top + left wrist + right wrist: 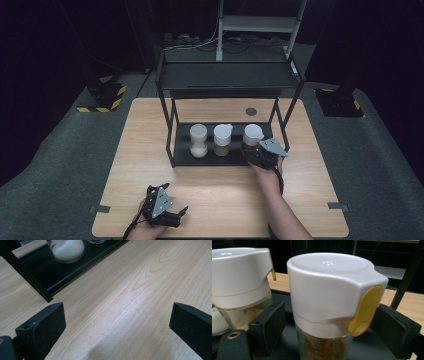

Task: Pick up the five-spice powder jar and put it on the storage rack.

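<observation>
Three glass jars stand in a row on the bottom tray [182,155] of a black two-level rack. The left jar [198,140] holds white granules, the middle jar [222,139] a tan powder. The right jar [253,135] has a white lid and brown contents. My right gripper [257,152] reaches to it from the front. In the right gripper view this jar [329,285], with a yellow flap [365,310] on its lid, stands between the jaws of my right gripper [329,325]. Small gaps show on both sides, so it is open. My left gripper [181,216] rests open near the table's front edge.
The rack's top shelf [227,75] overhangs the jars, with thin black posts at its corners. In the left gripper view, my left gripper [117,325] spans bare wood, with the granule jar [67,250] and a rack post [25,275] beyond. A small dark disc [251,111] lies behind the rack.
</observation>
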Demonstrator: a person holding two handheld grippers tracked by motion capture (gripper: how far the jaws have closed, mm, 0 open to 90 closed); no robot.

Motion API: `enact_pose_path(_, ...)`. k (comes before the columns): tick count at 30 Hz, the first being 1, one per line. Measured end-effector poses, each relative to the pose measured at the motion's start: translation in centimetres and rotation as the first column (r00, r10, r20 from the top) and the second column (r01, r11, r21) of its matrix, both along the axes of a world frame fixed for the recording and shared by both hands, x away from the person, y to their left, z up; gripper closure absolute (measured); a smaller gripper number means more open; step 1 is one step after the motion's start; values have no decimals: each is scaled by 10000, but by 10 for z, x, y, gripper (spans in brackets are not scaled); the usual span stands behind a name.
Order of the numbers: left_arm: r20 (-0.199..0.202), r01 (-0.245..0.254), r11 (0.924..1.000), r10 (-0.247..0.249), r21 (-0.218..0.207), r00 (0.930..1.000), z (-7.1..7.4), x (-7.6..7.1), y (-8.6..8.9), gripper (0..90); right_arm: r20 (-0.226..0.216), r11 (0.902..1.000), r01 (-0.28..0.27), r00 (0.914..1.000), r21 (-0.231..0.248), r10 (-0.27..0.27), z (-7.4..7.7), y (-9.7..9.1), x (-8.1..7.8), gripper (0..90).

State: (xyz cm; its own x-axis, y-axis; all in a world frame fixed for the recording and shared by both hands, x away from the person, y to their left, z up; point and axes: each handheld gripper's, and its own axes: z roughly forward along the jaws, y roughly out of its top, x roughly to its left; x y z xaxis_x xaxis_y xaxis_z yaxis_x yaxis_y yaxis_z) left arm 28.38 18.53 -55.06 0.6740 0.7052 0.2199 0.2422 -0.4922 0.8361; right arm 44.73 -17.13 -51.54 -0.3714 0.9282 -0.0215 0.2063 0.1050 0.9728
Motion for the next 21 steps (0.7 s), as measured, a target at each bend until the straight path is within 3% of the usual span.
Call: enact_pose_path(21,-7,15,9999,-15,118,10000,0,0,-1,8,205,9998,-156,9997,77,154,8,0,-24,8)
